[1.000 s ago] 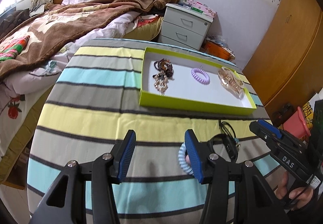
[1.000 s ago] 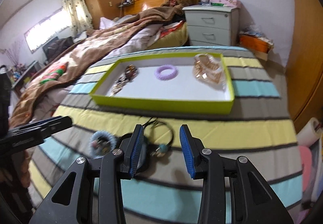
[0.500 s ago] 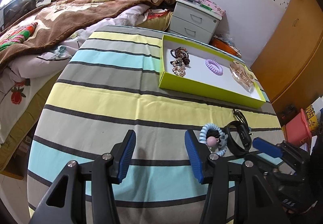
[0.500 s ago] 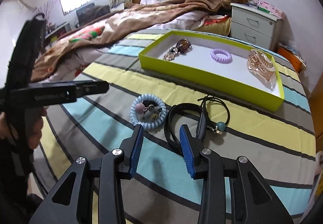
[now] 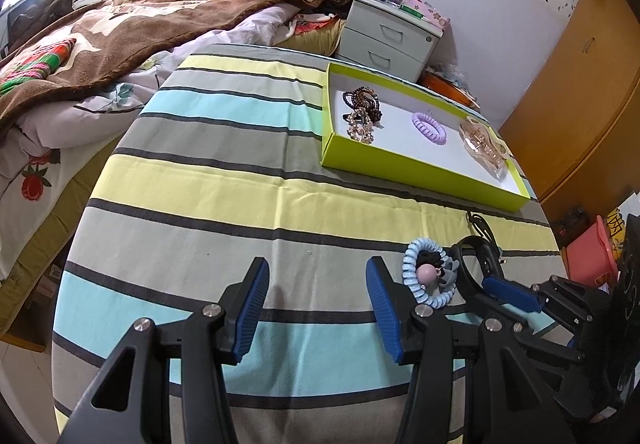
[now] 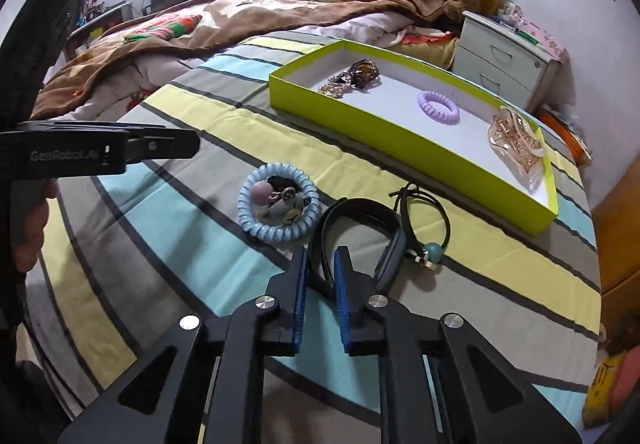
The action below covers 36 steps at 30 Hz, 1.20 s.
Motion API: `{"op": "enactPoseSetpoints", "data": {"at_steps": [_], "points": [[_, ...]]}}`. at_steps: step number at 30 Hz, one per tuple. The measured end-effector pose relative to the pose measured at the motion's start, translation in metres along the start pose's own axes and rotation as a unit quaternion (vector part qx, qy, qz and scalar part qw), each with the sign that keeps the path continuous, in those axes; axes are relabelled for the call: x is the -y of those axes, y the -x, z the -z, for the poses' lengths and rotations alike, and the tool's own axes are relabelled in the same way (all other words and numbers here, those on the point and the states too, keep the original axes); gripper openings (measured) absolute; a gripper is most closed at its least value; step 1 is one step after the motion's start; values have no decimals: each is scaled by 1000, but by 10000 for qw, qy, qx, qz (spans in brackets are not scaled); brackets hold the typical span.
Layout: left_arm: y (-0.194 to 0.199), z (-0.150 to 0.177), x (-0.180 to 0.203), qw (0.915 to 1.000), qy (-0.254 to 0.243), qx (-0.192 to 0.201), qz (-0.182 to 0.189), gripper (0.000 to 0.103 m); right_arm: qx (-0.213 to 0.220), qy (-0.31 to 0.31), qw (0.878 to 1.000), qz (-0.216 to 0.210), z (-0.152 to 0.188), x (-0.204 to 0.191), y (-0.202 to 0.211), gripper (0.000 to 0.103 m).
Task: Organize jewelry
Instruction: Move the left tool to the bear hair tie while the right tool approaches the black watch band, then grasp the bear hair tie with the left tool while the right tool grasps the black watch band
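A lime-green tray (image 6: 404, 148) (image 5: 416, 168) on the striped tablecloth holds a beaded bracelet (image 6: 362, 70), a purple coil hair tie (image 6: 438, 108) and a rose-gold hair claw (image 6: 516, 142). In front of it lie a blue coil hair tie with charms (image 6: 278, 204) (image 5: 426, 276), a black band (image 6: 360, 228) and a black cord with a teal bead (image 6: 430, 220). My right gripper (image 6: 320, 276) is shut on the black band's near edge. My left gripper (image 5: 316, 304) is open and empty, just left of the blue coil tie.
The striped cloth (image 5: 240, 180) covers a round table. A bed with a brown blanket (image 5: 120, 24) lies left and behind. A grey nightstand (image 5: 392, 36) stands behind the tray, and a wooden wardrobe (image 5: 580, 84) stands right.
My right gripper has moved down onto the black band and closed on it. My left gripper stays open and has shifted slightly back and left.
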State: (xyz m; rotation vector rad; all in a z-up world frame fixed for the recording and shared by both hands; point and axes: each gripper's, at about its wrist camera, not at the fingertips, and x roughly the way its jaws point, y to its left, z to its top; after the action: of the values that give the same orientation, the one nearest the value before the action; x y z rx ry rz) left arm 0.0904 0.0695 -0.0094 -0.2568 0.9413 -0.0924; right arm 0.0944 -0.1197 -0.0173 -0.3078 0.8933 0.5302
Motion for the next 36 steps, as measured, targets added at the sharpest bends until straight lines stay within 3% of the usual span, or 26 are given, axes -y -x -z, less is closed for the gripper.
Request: {"op": "enactPoseSetpoints", "data": {"at_steps": [9,16,29,36], "points": [[-1,1,18,9995,-264,-27,165,52,281,-217,9994,-51,14,6,22,10],[-5,4,43,9969,-680,-94,389,52,785,-781,9933,-323,27,24,49,10],[-16,10,88,9880,-1525,-103,207,52,1110,-1218,9860,267,49,56,78,5],[-31,8,95,9874,-1570,-204,49,51,1065,-1366,9848,140,58,67,77,5]]}}
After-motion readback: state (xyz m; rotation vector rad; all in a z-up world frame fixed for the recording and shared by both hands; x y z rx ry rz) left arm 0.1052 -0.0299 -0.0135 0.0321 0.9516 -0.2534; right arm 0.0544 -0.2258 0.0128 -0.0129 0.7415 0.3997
